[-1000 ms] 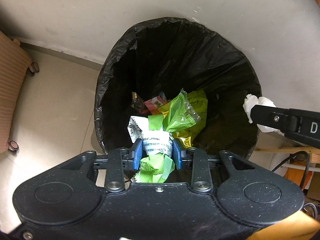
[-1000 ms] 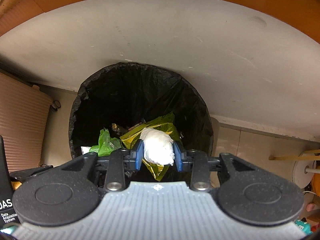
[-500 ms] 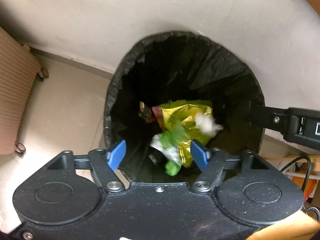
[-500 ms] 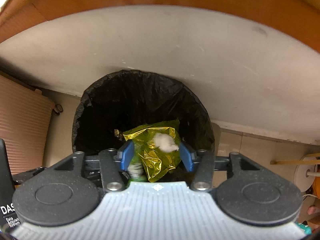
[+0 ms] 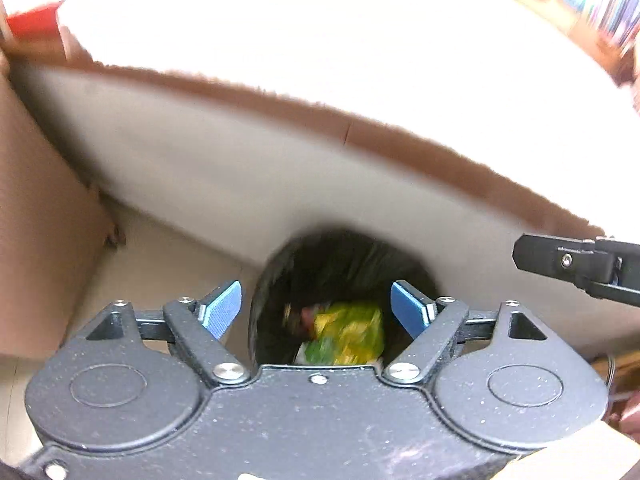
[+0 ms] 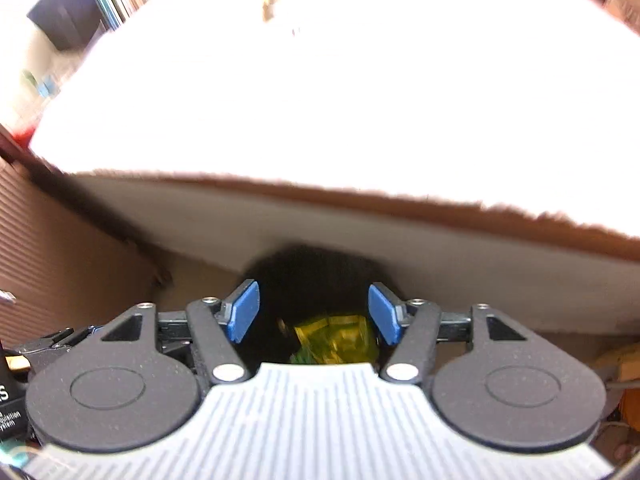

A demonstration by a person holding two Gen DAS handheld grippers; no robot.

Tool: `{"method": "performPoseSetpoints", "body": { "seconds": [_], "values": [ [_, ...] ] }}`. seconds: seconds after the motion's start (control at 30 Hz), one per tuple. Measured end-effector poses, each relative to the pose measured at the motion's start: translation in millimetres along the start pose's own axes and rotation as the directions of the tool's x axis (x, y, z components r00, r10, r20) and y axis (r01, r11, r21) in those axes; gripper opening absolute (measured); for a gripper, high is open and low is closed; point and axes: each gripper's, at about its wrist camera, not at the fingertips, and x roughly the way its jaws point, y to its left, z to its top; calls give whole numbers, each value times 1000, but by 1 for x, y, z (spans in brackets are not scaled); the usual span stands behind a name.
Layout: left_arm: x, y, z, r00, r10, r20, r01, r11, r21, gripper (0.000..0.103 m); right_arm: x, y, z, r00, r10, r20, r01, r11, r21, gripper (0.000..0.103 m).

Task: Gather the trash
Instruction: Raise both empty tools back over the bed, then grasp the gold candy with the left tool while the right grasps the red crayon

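Bin (image 5: 340, 264) holds yellow-green wrappers (image 5: 348, 332); above it, left tongs (image 5: 316, 308) and right tongs (image 6: 314, 312) gape empty.

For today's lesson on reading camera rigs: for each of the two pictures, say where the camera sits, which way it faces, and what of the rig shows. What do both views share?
Left wrist: sits on the left gripper, looking forward and down at the black-lined bin; its open blue pads and the right gripper's finger show.
Right wrist: sits on the right gripper, facing the same bin; its open pads show.
Shared: bin, yellow-green wrappers, bright tabletop.
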Motion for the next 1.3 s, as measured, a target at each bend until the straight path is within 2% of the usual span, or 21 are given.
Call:
{"method": "performPoseSetpoints", "body": {
  "seconds": [0.1, 0.17, 0.3, 0.4, 0.53, 0.63, 0.73, 0.93, 1.0, 1.07, 1.17, 1.3],
  "values": [
    [-37, -6, 26, 994, -31, 106, 29, 999, 27, 85, -42, 4, 19, 995, 4, 98, -4, 1000, 1, 77],
    [-58, -10, 44, 982, -47, 185, 36, 997, 62, 85, -63, 5, 33, 987, 2, 162, -2, 1000, 3, 80],
    [-91, -15, 75, 956, -35, 290, 14, 997, 75, 84, -90, 1, 67, 965, -13, 260, 6, 1000, 25, 81],
    [-107, -13, 96, 942, -45, 332, 32, 998, 45, 84, -95, 0, 88, 952, -23, 306, 12, 999, 35, 81],
    [-109, -6, 127, 938, -26, 346, 27, 1000, 1, 84, -89, -1, 113, 941, -14, 338, 11, 1000, 10, 82],
    [-103, -5, 145, 933, -29, 358, 42, 999, -28, 84, -81, -2, 127, 941, 2, 339, 6, 1000, -22, 84],
    [-81, -11, 163, 937, -37, 347, 56, 997, -43, 84, -64, -5, 144, 944, 15, 330, 1, 999, -48, 85],
    [-13, -50, 234, 951, -33, 307, 52, 997, -53, 74, -8, -13, 167, 969, 24, 248, 16, 987, -157, 85],
    [14, -61, 260, 958, -31, 284, 49, 997, -57, 59, 12, -15, 171, 979, 45, 200, -4, 979, -202, 85],
    [42, -70, 286, 964, -14, 265, 30, 998, -56, 52, 32, -16, 175, 987, 75, 141, -39, 969, -242, 77],
    [75, -82, 310, 969, -8, 248, 15, 1000, -25, 51, 59, -17, 182, 991, 111, 72, -86, 954, -286, 69],
    [117, -99, 334, 979, 26, 201, -30, 999, 15, 51, 84, -14, 198, 988, 150, 44, -131, 947, -294, 67]
  ]
}}
